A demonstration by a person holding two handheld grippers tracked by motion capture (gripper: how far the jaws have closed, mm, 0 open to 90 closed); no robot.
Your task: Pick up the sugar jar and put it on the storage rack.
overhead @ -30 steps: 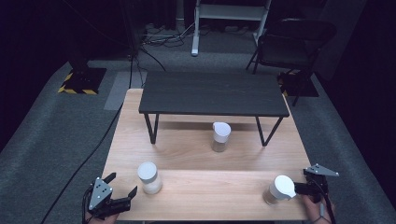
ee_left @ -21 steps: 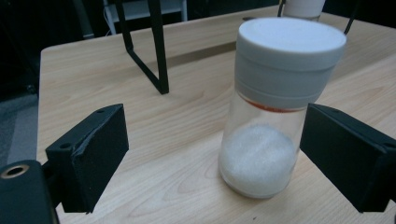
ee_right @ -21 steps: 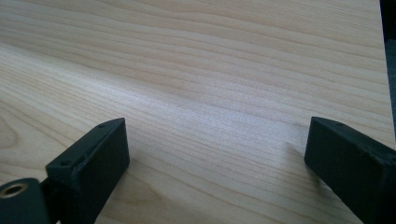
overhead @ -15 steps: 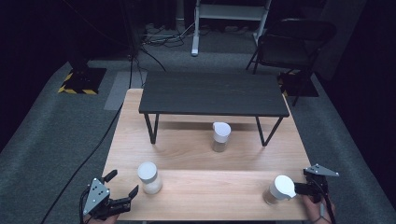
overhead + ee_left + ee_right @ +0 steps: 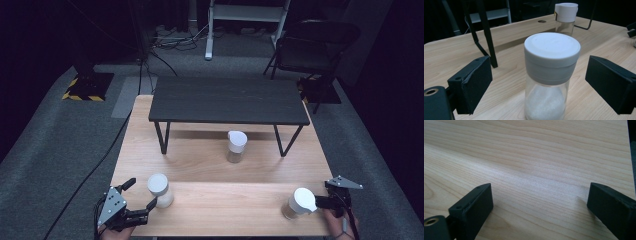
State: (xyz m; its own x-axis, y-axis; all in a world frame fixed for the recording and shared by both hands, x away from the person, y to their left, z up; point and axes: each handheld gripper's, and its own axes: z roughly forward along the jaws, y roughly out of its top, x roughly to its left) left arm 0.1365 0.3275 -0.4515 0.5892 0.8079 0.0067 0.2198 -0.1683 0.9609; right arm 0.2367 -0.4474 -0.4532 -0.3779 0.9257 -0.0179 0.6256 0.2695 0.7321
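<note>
**Shaker sitting between open jaws**

Left gripper (image 5: 141, 197) at 7 o'clock, jaws spread around the near-left salt shaker (image 5: 160, 190), not touching. Another shaker (image 5: 236, 145) stands centre. Right gripper (image 5: 324, 202) at 5 o'clock, jaws spread, beside the right shaker (image 5: 299, 203).

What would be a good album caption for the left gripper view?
Open black pads flank, without touching, a white-capped glass jar of white grains on the wooden table; a second jar stands behind.

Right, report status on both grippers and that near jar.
Left gripper open, straddling the near jar, pads clear. Right gripper open, nothing between. Nothing blocking.
</note>
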